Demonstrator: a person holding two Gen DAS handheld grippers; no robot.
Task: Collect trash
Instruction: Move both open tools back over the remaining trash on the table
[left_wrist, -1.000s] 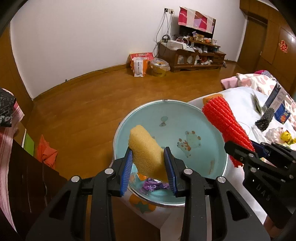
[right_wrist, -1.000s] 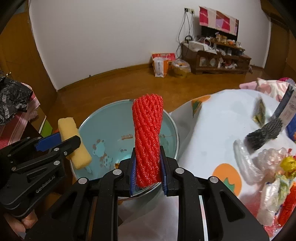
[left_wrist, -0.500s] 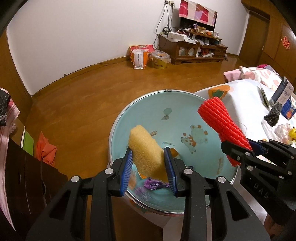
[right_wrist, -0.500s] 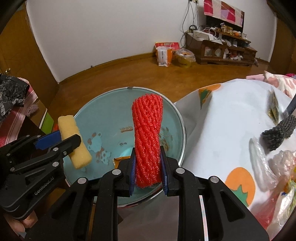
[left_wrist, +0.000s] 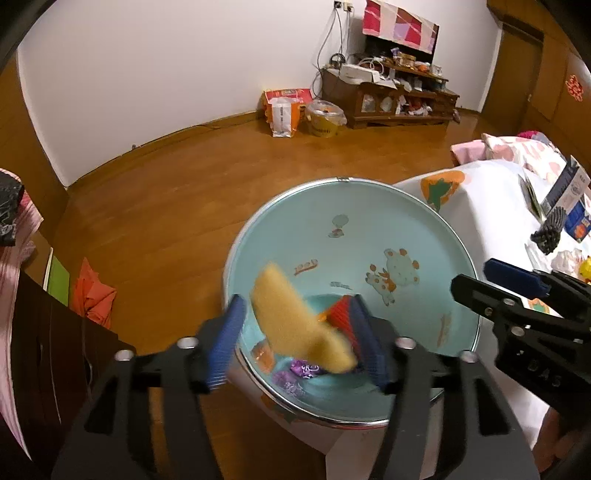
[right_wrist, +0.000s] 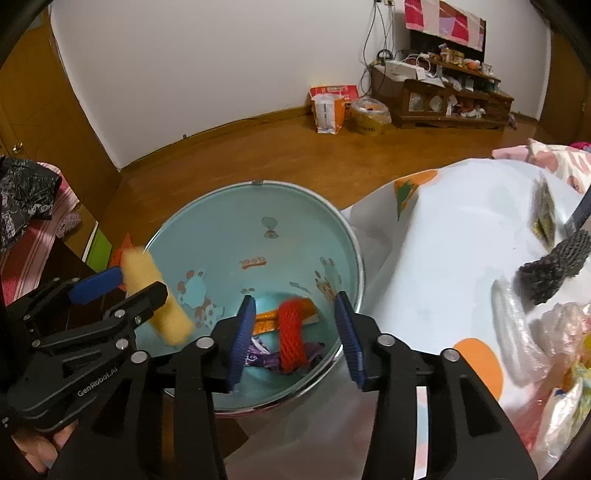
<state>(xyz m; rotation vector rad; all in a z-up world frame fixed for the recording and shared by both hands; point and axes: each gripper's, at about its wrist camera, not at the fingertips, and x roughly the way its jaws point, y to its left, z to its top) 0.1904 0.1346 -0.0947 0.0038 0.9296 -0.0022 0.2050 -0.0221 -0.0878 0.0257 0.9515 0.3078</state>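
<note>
Right wrist view shows both tongs spread, right tongs (right_wrist: 295, 332) and left tongs (left_wrist: 299, 339), over one basin (right_wrist: 221, 221) holding one red net sleeve (right_wrist: 291, 336), with one yellow sponge (left_wrist: 295, 332) blurred between the left pair.

The yellow sponge (left_wrist: 299, 325) is motion-blurred, and it hides part of the red foam net (left_wrist: 338, 312).
</note>
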